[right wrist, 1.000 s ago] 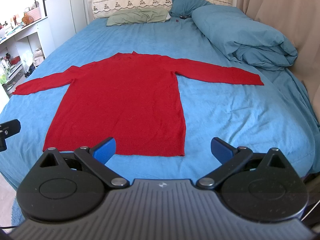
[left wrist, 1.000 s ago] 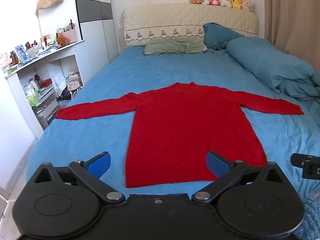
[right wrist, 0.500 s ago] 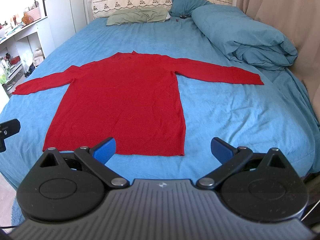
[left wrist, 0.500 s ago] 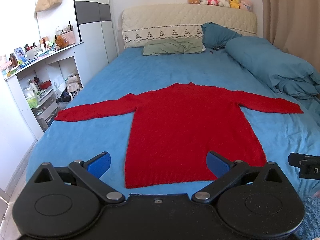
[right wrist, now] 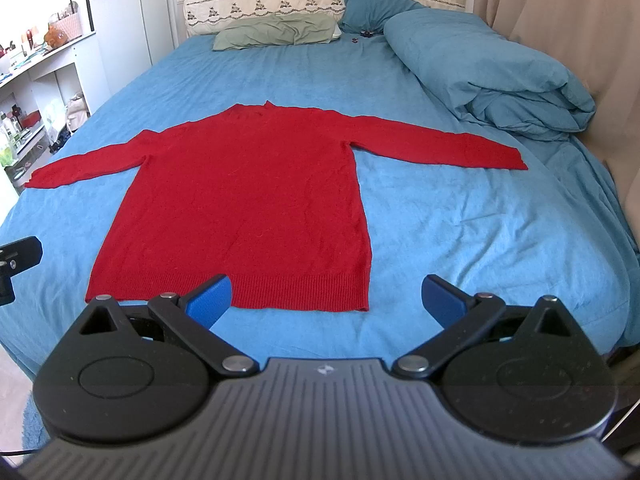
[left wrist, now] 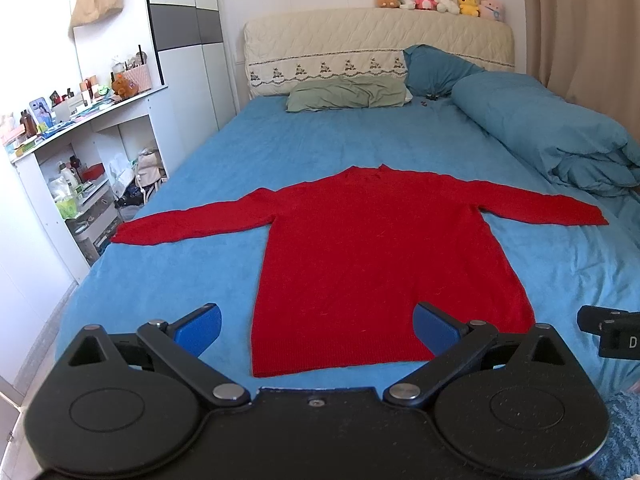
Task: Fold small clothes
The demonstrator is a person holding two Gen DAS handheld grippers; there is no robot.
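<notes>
A red knitted long-sleeved sweater (left wrist: pixel 372 248) lies flat at mid-frame on the blue-sheeted bed (left wrist: pixel 384 136), sleeves spread wide. Both the left tool (left wrist: pixel 316 326) and right tool (right wrist: pixel 326 294) hover spread and empty near its hem. It looks soft, light and limp; pinching a sleeve cuff or hem corner seems best.

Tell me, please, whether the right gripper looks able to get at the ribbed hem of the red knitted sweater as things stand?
Probably yes. The right gripper is open and empty, and the ribbed hem of the red knitted sweater lies flat on the blue bedsheet just ahead, with nothing between them.
</notes>
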